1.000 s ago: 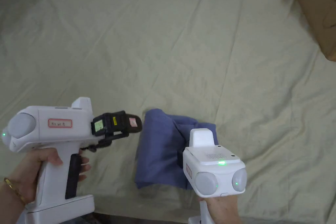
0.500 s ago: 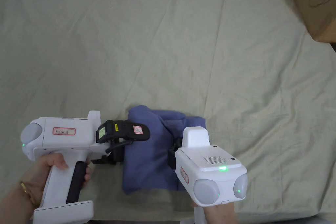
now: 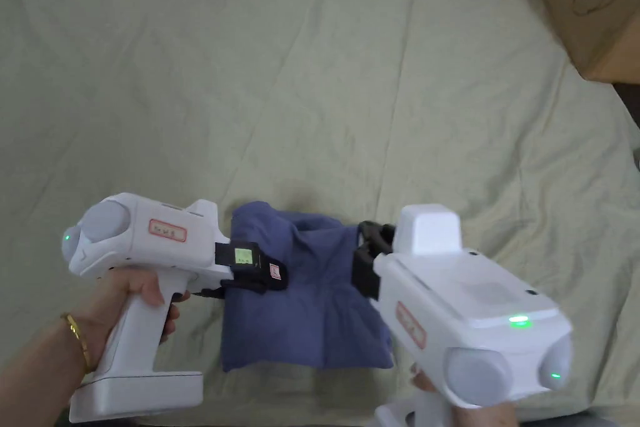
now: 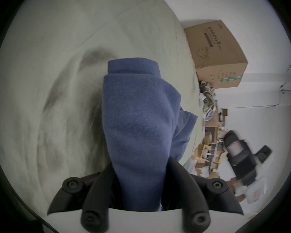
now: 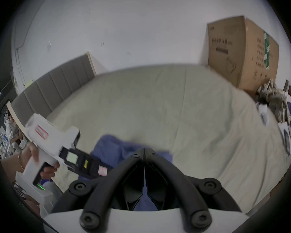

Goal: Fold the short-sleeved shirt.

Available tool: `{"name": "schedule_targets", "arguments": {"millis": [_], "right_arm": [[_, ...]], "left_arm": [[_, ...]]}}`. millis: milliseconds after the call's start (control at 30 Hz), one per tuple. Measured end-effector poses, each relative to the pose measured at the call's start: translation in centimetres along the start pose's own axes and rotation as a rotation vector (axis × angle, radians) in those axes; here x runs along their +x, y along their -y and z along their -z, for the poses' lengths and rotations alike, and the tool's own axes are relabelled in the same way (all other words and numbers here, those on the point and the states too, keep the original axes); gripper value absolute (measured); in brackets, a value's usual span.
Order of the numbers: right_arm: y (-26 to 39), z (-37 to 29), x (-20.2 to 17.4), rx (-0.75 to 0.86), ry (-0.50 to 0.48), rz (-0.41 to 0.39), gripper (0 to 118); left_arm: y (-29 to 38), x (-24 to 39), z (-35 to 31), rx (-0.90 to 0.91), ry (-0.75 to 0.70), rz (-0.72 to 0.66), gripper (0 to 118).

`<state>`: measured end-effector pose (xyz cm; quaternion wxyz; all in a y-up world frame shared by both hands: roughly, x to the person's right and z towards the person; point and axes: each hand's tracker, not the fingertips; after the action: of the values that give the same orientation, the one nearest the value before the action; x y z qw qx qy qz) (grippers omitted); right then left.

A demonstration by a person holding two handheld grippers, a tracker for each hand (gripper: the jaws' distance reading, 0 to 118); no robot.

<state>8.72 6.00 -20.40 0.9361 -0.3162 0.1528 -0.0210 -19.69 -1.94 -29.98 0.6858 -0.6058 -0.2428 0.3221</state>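
The blue short-sleeved shirt point(image 3: 312, 316) lies folded into a small thick packet on the pale green sheet, near the bed's front edge. My left gripper point(image 3: 275, 273) reaches in from the left and is shut on the packet's left edge. In the left gripper view a thick fold of the shirt point(image 4: 136, 110) fills the gap between the jaws of the left gripper point(image 4: 139, 164). My right gripper point(image 3: 365, 247) hovers at the packet's upper right corner. In the right gripper view the right gripper point(image 5: 144, 150) has its jaws together over the shirt point(image 5: 111, 145), with no cloth between the tips.
A large cardboard box point(image 3: 587, 3) stands at the bed's far right corner, with a heap of clothes point(image 5: 274, 98) beside it. The sheet point(image 3: 312, 103) stretches wide and wrinkled beyond the shirt. A grey padded headboard point(image 5: 54, 88) runs along the left.
My left gripper has moved right from beside the shirt and closed on its left edge. The right gripper has lifted up and to the right. The head camera has shifted too.
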Motion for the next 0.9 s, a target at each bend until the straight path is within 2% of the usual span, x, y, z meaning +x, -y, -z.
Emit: {"name": "schedule_targets", "arguments": {"millis": [167, 300, 467, 567, 733, 900], "right_arm": [[-4.0, -5.4, 1.8, 0.185, 0.044, -0.017, 0], [-5.1, -7.7, 2.6, 0.251, 0.054, 0.015, 0], [-4.3, -7.8, 1.8, 0.251, 0.068, 0.048, 0], [-3.6, -7.3, 0.9, 0.208, 0.041, 0.071, 0], [-3.2, -6.1, -0.8, 0.166, 0.046, 0.05, 0], [-4.0, -4.9, -3.1, 0.145, 0.067, 0.032, 0]], "left_arm": [[-0.7, 2.6, -3.3, -0.009, -0.051, 0.06, 17], [-1.6, 0.8, -8.9, 0.018, -0.18, 0.095, 17], [-3.2, -6.0, -17.2, 0.06, -0.325, 0.054, 17], [-4.1, -9.4, -21.9, 0.095, -0.493, 0.068, 17], [-4.7, -14.7, -27.0, 0.136, -0.668, -0.04, 17], [-6.7, -18.1, -30.4, 0.152, -0.832, -0.072, 20]]}}
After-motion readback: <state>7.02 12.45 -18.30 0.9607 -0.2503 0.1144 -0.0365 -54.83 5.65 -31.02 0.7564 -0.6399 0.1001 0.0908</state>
